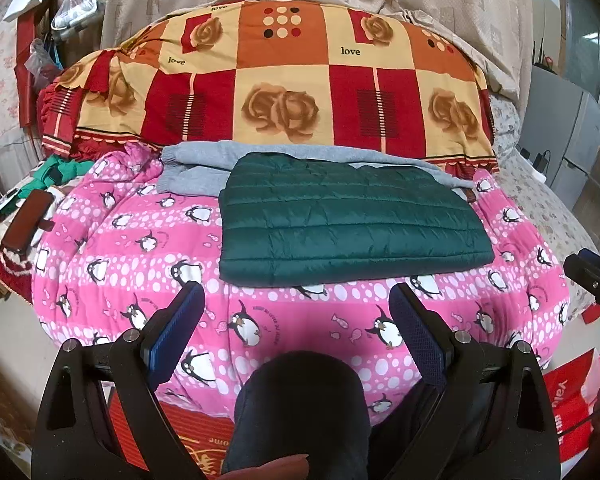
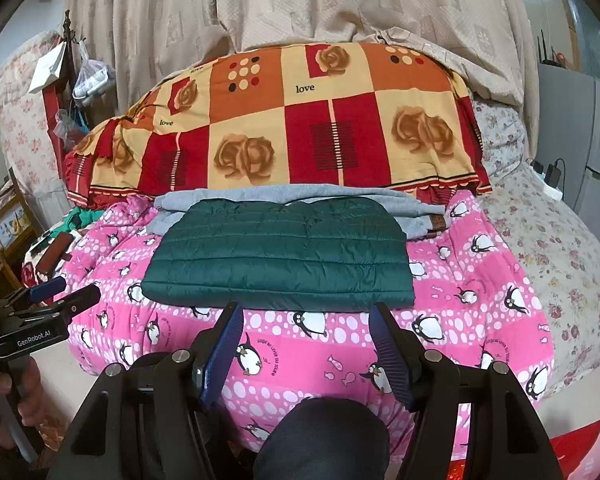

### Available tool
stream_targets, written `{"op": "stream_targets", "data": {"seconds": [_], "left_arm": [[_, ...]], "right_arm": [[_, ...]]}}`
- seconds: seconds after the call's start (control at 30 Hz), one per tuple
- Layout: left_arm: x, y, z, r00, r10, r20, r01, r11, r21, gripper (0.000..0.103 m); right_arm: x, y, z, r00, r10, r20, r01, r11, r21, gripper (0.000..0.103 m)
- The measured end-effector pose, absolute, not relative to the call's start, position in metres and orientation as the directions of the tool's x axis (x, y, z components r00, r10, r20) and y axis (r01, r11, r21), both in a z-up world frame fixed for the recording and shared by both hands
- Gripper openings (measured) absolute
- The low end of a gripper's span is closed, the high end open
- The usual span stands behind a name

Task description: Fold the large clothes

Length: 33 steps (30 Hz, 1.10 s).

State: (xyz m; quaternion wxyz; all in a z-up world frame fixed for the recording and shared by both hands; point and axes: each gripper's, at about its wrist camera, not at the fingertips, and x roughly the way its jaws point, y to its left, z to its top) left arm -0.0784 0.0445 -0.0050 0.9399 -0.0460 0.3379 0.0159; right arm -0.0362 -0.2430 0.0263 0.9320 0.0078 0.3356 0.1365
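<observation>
A dark green quilted jacket [image 1: 348, 216] lies folded into a flat rectangle on the pink penguin quilt [image 1: 140, 264]; it also shows in the right wrist view [image 2: 276, 260]. A grey garment [image 1: 204, 160] lies folded behind and partly under it, also seen in the right wrist view [image 2: 228, 196]. My left gripper [image 1: 300, 308] is open and empty, held back from the jacket's near edge. My right gripper [image 2: 306, 320] is open and empty, just short of the jacket's near edge. The left gripper shows at the left edge of the right wrist view [image 2: 66, 292].
A red, orange and cream rose-patterned quilt [image 1: 284, 80] is piled behind the clothes. Beige curtain [image 2: 300, 0] hangs at the back. Clutter and a brown case [image 1: 26, 216] lie left of the quilt. A floral sheet [image 2: 548, 248] covers the bed's right side. My dark-trousered knee [image 1: 304, 400] is near.
</observation>
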Motion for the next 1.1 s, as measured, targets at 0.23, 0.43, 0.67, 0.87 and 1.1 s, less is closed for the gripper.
{"op": "stream_targets", "data": {"seconds": [0.23,0.43,0.67,0.87,1.1], "left_arm": [[-0.0787,0.0435,-0.0048,0.774,0.000,-0.634,-0.056,0.996,-0.068,0.093],[-0.0786,0.0429,-0.0047,0.774,0.000,-0.633,-0.056,0.996,-0.069,0.093],[-0.0785,0.0434,-0.0049,0.772,-0.004,-0.635,-0.054,0.996,-0.072,0.093],[-0.0787,0.0429,-0.0050,0.772,-0.005,-0.636,-0.053,0.996,-0.072,0.093],[-0.0800,0.0430,-0.0052,0.776,-0.028,-0.630,-0.026,0.997,-0.077,0.093]], "right_arm": [[-0.0359,-0.2398,0.0273,0.737,0.267,-0.621,-0.258,0.960,0.106,0.063],[-0.0362,-0.2392,0.0277,0.736,0.268,-0.622,-0.257,0.960,0.109,0.063],[-0.0365,-0.2392,0.0277,0.737,0.268,-0.621,-0.259,0.960,0.107,0.063],[-0.0364,-0.2393,0.0276,0.736,0.269,-0.621,-0.258,0.960,0.109,0.063],[-0.0372,-0.2368,0.0277,0.736,0.269,-0.621,-0.258,0.960,0.110,0.063]]}}
